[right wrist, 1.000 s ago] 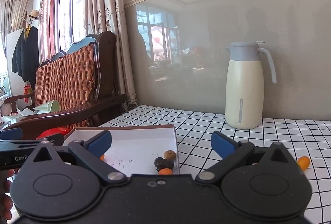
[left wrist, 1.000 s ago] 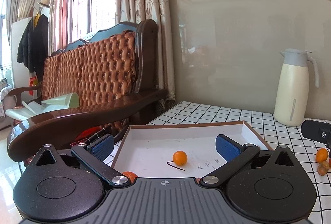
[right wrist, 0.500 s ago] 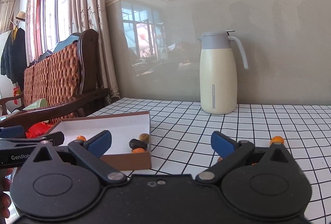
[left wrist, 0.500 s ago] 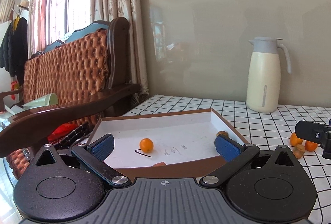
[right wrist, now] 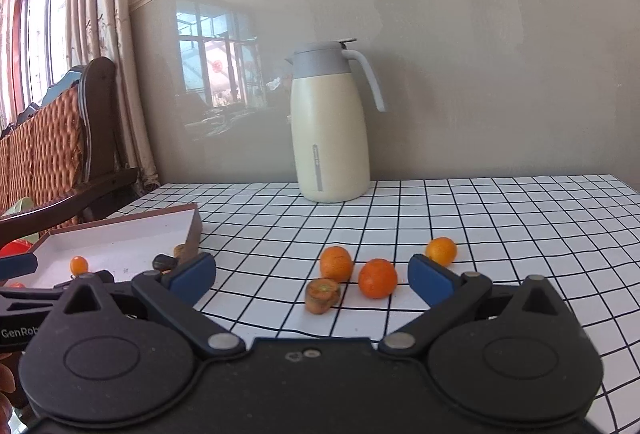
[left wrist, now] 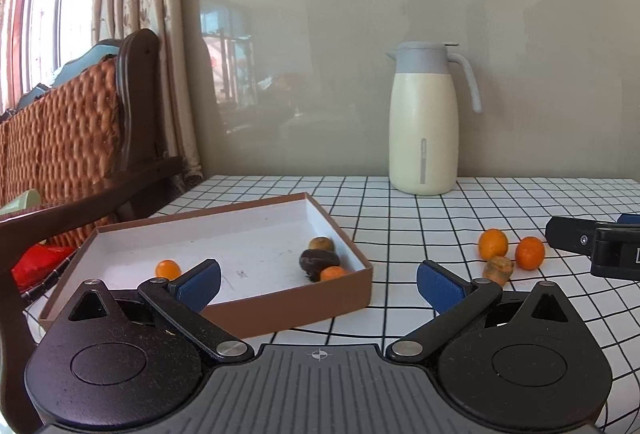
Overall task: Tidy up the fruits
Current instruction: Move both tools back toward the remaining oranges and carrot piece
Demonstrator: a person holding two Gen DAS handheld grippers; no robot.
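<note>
The bench (right wrist: 500,218) wears a smooth, slightly glossy white cover with a black grid. The box (left wrist: 280,300) looks like matt brown cardboard, white inside. The jug (right wrist: 330,141) has a satin cream body and matt grey lid. The left tongs (left wrist: 318,280) are matt black plastic with blue textured pads (left wrist: 438,284) and shiny metal rivets.

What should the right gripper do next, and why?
Probably ease the right gripper forward and down onto the nearest orange. Its fingers are open and empty, the orange lies loose on the table, and the box already holds other fruit.
</note>
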